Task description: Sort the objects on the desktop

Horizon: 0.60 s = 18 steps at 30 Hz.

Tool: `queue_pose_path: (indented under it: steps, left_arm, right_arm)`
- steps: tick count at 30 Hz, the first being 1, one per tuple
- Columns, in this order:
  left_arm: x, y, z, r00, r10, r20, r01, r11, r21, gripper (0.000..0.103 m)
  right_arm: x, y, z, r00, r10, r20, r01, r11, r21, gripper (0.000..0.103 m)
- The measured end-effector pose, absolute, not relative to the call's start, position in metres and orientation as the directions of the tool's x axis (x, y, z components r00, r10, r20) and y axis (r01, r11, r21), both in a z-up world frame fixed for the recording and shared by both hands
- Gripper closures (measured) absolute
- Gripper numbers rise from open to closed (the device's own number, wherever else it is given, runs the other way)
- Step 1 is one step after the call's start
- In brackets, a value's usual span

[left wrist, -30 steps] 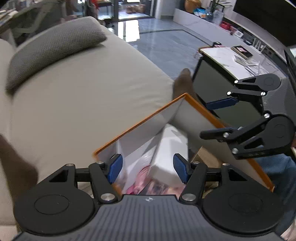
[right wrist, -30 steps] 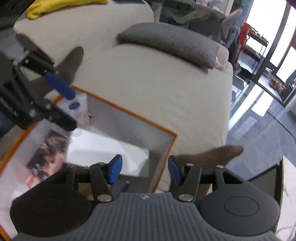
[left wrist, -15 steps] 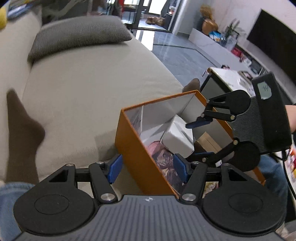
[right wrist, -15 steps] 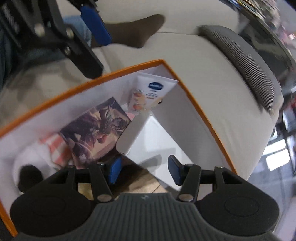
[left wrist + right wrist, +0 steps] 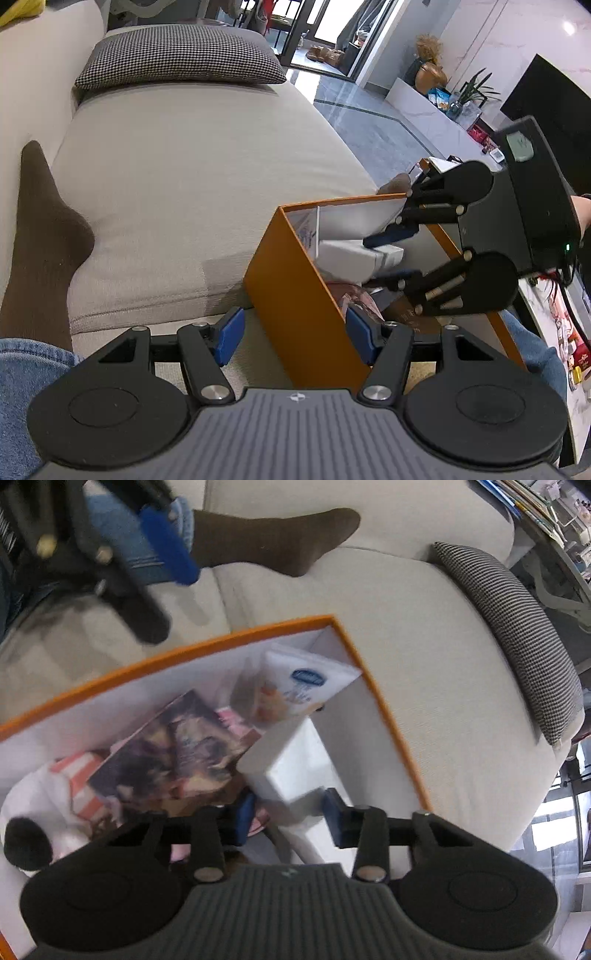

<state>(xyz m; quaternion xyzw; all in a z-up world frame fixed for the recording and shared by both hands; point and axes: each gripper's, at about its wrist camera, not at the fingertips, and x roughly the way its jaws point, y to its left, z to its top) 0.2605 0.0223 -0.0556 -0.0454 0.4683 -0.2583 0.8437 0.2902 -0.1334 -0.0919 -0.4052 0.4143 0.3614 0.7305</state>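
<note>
Right hand-held gripper (image 5: 288, 814) closing around white box (image 5: 291, 771), left hand-held gripper (image 5: 293, 332) open astride orange box (image 5: 295, 295) wall, beige sofa (image 5: 192, 177)

This is a living room in a home. A big soft cream sofa (image 5: 192, 155) fills most of the view, with a grey checked pillow (image 5: 177, 55) lying on it. A person sits there in blue jeans (image 5: 18, 387) and brown socks (image 5: 40, 229), with feet up on the sofa. Past it is a shiny grey tiled floor (image 5: 369, 125), a big black TV (image 5: 550, 103) on the wall, a low white shelf (image 5: 436, 118) with a green plant (image 5: 476, 88) and a brown vase (image 5: 430, 74), and an open glass door (image 5: 325, 22).
</note>
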Motion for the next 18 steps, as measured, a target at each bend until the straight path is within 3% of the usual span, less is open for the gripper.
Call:
queue_pose_path:
  steps: [5, 18]
  left_arm:
    - [0.261, 0.027, -0.058, 0.429, -0.478, -0.766, 0.381, 0.865, -0.327, 0.032]
    - [0.259, 0.026, -0.059, 0.438, -0.475, -0.763, 0.382, 0.867, -0.320, 0.032]
  right_arm:
    - [0.298, -0.131, -0.087, 0.427, 0.187, -0.885, -0.845, 0.432, -0.316, 0.069]
    - [0.310, -0.125, -0.090, 0.456, 0.173, -0.873, -0.837, 0.419, -0.353, 0.068]
